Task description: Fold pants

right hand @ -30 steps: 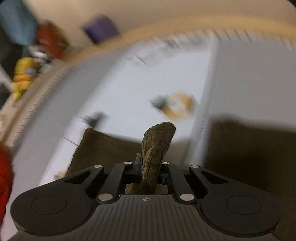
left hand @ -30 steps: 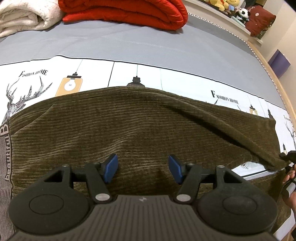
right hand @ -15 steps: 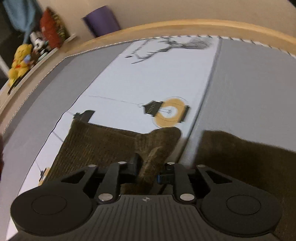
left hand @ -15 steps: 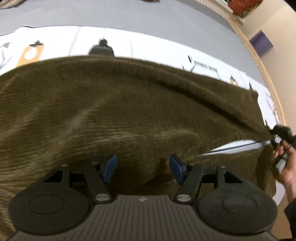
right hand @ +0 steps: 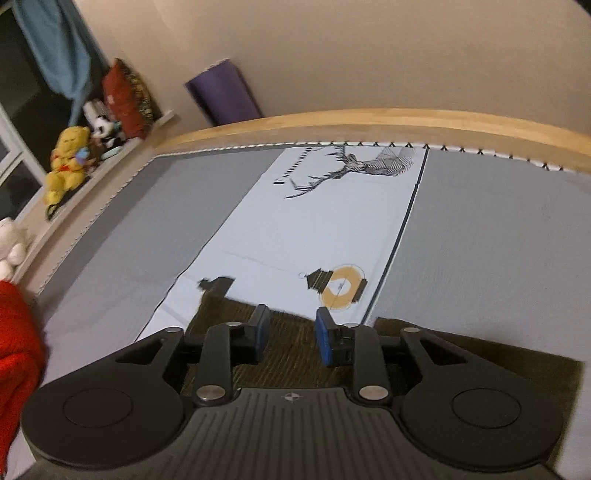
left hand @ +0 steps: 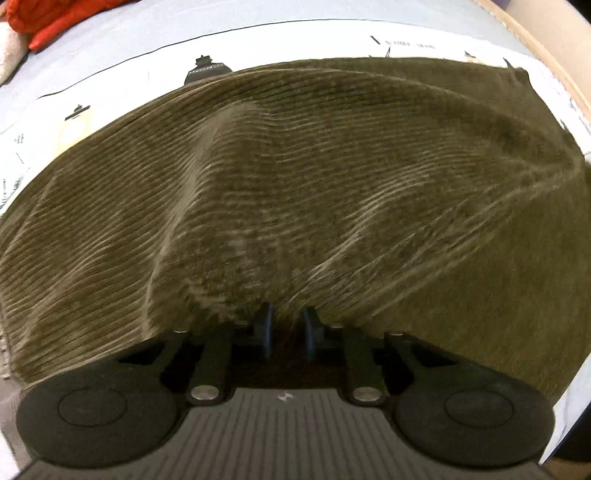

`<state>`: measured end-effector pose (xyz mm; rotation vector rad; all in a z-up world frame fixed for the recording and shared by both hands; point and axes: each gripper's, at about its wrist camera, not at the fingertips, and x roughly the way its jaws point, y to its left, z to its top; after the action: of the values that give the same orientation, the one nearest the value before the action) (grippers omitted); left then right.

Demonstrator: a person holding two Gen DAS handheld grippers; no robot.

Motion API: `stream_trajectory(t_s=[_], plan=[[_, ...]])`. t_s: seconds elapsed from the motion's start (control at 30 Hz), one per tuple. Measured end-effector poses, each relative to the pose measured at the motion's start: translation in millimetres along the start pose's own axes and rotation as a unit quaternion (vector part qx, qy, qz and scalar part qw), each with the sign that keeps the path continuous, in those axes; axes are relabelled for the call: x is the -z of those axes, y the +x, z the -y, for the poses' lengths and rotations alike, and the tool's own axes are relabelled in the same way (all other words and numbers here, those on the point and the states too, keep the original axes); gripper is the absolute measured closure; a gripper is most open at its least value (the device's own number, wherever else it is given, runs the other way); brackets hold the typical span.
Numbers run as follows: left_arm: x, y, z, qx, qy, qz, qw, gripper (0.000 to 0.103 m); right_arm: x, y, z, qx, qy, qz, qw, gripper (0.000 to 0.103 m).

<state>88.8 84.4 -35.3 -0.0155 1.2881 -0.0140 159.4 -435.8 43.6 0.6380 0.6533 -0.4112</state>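
Olive corduroy pants lie spread across the printed bed sheet, filling most of the left wrist view. The left gripper has its fingers drawn nearly together on a bunched fold at the near edge of the cloth; ridges radiate from that pinch, so the fabric reads as gripped. The right gripper hovers over the pants' far end with fingers spread apart and nothing between them.

Handling, as judged: thick ribbed cloth, soft and limp, of moderate weight, not slippery. It will drape and drag rather than hold shape. Best taken at hems, corners or the waistband, through all layers.

Edges and room: the wooden bed rail bounds the far side; grey sheet beyond the pants lies open for carrying a fold. A red blanket sits well apart at the bed's corner.
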Motion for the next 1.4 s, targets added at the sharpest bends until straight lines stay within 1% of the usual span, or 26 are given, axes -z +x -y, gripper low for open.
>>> stream_trajectory(t_s=[0.07, 0.1, 0.17, 0.2, 0.27, 0.3, 0.33, 0.4, 0.5, 0.53, 0.6, 0.67, 0.73, 0.8, 0.83, 0.9, 1.0, 1.03, 1.07, 1.1, 1.13, 1.17, 1.2, 1.23, 1.3, 1.4], plan=[[9, -3, 0, -0.004, 0.013, -0.004, 0.9999, 0.085, 5, -20, 6, -0.008, -0.016, -0.018, 1.000, 0.063], [14, -4, 0, -0.009, 0.017, -0.007, 0.9998, 0.087, 9, -27, 11, -0.009, -0.026, -0.028, 0.999, 0.062], [22, -5, -5, -0.048, 0.021, -0.020, 0.9984, 0.086, 20, -40, 28, -0.002, -0.040, -0.051, 0.998, 0.062], [26, -9, -10, -0.047, 0.014, -0.013, 0.9987, 0.086, 25, -42, 36, 0.003, -0.044, -0.064, 0.997, 0.062], [33, -27, -32, 0.005, -0.048, 0.018, 0.9987, 0.073, 36, -44, 58, 0.019, -0.048, -0.097, 0.994, 0.062], [37, -37, -45, 0.017, -0.076, 0.035, 0.9964, 0.060, 43, -44, 69, 0.026, -0.049, -0.113, 0.992, 0.062], [42, -50, -60, 0.017, -0.099, 0.054, 0.9935, 0.055, 49, -40, 80, 0.034, -0.052, -0.133, 0.989, 0.062], [52, -73, -87, -0.005, -0.132, 0.083, 0.9877, 0.048, 59, -32, 103, 0.059, -0.046, -0.161, 0.984, 0.062], [71, -95, -144, -0.035, -0.202, 0.105, 0.9732, 0.037, 69, -22, 136, 0.118, -0.034, -0.170, 0.978, 0.062], [79, -99, -167, -0.044, -0.230, 0.103, 0.9666, 0.034, 71, -18, 146, 0.137, -0.029, -0.171, 0.975, 0.062], [98, -100, -205, -0.059, -0.277, 0.088, 0.9550, 0.033, 74, -12, 162, 0.167, -0.019, -0.177, 0.970, 0.060], [112, -96, -231, -0.062, -0.306, 0.068, 0.9476, 0.033, 74, -10, 168, 0.165, -0.013, -0.175, 0.971, 0.057], [126, -85, -248, -0.055, -0.331, 0.049, 0.9408, 0.032, 73, -8, 160, 0.174, -0.046, -0.173, 0.968, 0.054], [138, -70, -259, -0.035, -0.354, 0.031, 0.9341, 0.032, 73, -10, 157, 0.202, -0.062, -0.162, 0.964, 0.054], [143, -63, -258, -0.026, -0.360, 0.023, 0.9325, 0.032, 71, -13, 159, 0.216, -0.048, -0.155, 0.963, 0.054], [149, -52, -256, -0.015, -0.361, 0.008, 0.9324, 0.032, 70, -13, 167, 0.225, -0.021, -0.160, 0.961, 0.052], [155, -42, -254, -0.018, -0.344, 0.010, 0.9389, 0.029, 70, -9, 173, 0.225, -0.007, -0.162, 0.961, 0.048], [155, -42, -252, -0.025, -0.336, 0.014, 0.9413, 0.032, 71, -6, 173, 0.226, -0.014, -0.158, 0.961, 0.048], [154, -42, -250, -0.027, -0.327, 0.019, 0.9443, 0.039, 72, -5, 171, 0.228, -0.017, -0.152, 0.962, 0.048], [154, -42, -247, -0.015, -0.317, 0.027, 0.9478, 0.065, 73, -5, 170, 0.224, -0.024, -0.149, 0.963, 0.059], [153, -43, -243, -0.011, -0.312, 0.030, 0.9496, 0.072, 73, -3, 167, 0.217, -0.032, -0.147, 0.965, 0.069], [154, -46, -241, -0.020, -0.302, 0.030, 0.9526, 0.078, 72, -4, 164, 0.202, -0.044, -0.145, 0.968, 0.089], [154, -50, -238, -0.031, -0.288, 0.029, 0.9567, 0.085, 72, -7, 161, 0.192, -0.056, -0.146, 0.969, 0.090], [153, -54, -235, -0.040, -0.277, 0.029, 0.9595, 0.087, 72, -6, 157, 0.197, -0.071, -0.146, 0.967, 0.090], [157, -60, -235, -0.051, -0.274, 0.022, 0.9601, 0.087, 74, -7, 154, 0.207, -0.090, -0.154, 0.962, 0.092], [166, -58, -241, -0.054, -0.286, 0.005, 0.9567, 0.087, 74, -10, 156, 0.230, -0.090, -0.172, 0.954, 0.093]])
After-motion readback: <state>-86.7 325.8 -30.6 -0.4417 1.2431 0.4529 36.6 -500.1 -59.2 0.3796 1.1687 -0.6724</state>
